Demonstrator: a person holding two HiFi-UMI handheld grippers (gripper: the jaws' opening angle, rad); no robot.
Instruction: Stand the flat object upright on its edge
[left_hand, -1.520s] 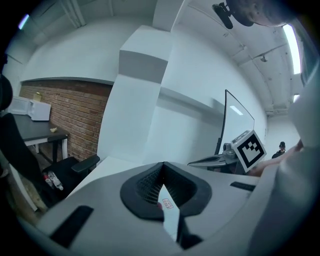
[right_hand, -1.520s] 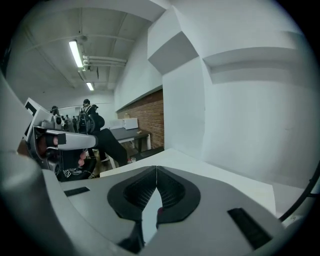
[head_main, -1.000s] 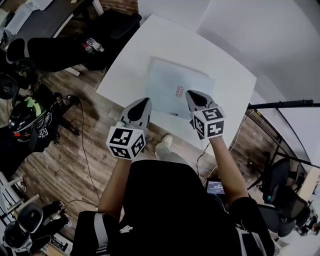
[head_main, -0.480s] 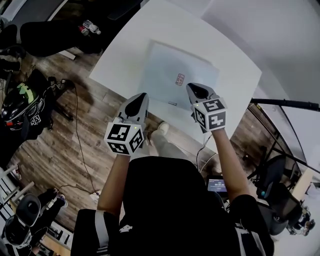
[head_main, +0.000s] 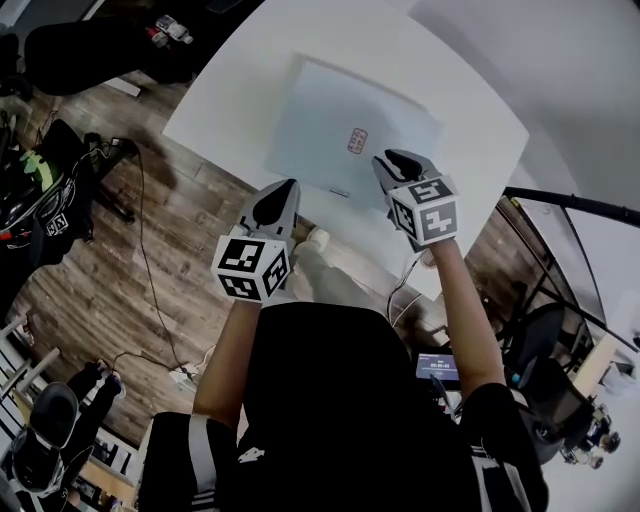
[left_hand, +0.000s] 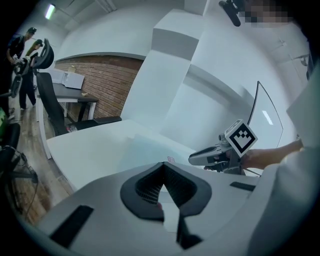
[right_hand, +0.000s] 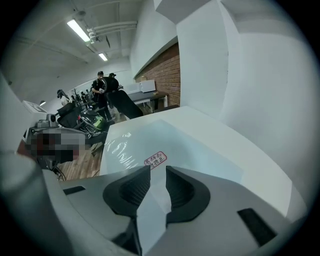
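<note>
Lt blue sheet (head_main: 320, 120), red label (head_main: 357, 141), wht table (head_main: 230, 90)

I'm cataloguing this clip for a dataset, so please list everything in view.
Table: one, white, top centre of the head view.
Flat object: one, pale blue, film-wrapped, lying flat on the table.
Label: one, red-printed, on the flat object.
Floor: wood-brown, left of the table.
Chair: one, black, beside the table.
Brick wall: one, brown, beyond the table.
Left gripper: grey, shut, empty, at the table's near edge.
Right gripper: grey, above the flat object, jaws have just been opening, nothing between them.
</note>
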